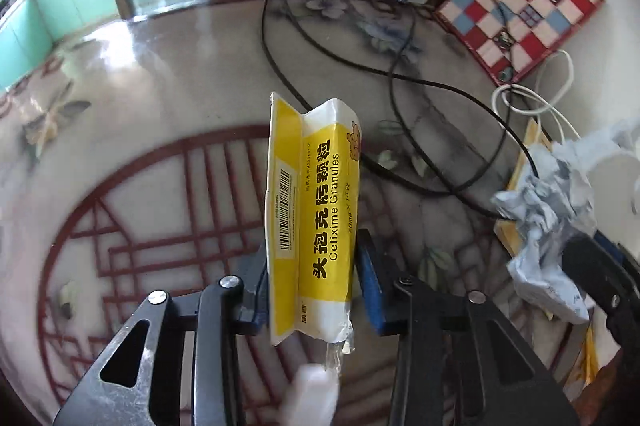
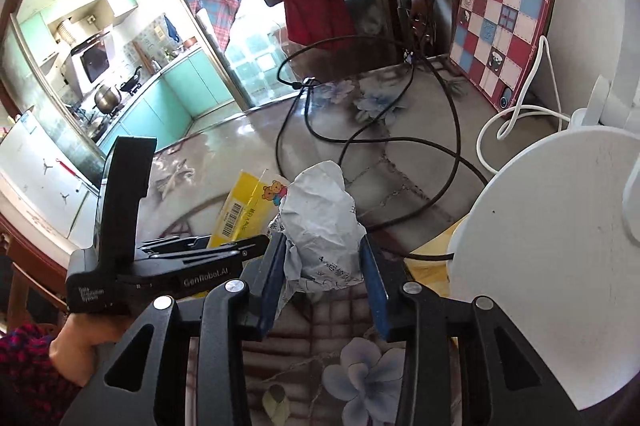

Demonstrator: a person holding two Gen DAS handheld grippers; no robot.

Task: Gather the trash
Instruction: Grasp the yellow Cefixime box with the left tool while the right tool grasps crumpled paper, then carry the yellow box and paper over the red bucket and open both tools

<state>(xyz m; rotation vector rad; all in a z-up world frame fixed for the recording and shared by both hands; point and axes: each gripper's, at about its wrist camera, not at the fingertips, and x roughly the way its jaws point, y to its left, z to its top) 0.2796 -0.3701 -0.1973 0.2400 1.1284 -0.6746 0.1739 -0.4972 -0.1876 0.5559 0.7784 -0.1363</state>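
The yellow medicine box (image 1: 314,222) is flattened and pinched between the blue pads of the left gripper (image 1: 312,278), raised above the round table (image 1: 160,86). Right of the box, the right gripper (image 2: 324,262) clamps a crumpled paper (image 2: 320,218), above the same table, near black cables (image 1: 400,106).

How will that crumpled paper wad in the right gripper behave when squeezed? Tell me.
The crumpled paper wad probably crushes further, since its creases look soft. It seems light for its bulk. Loose folds bulging past the right gripper pads could slip.
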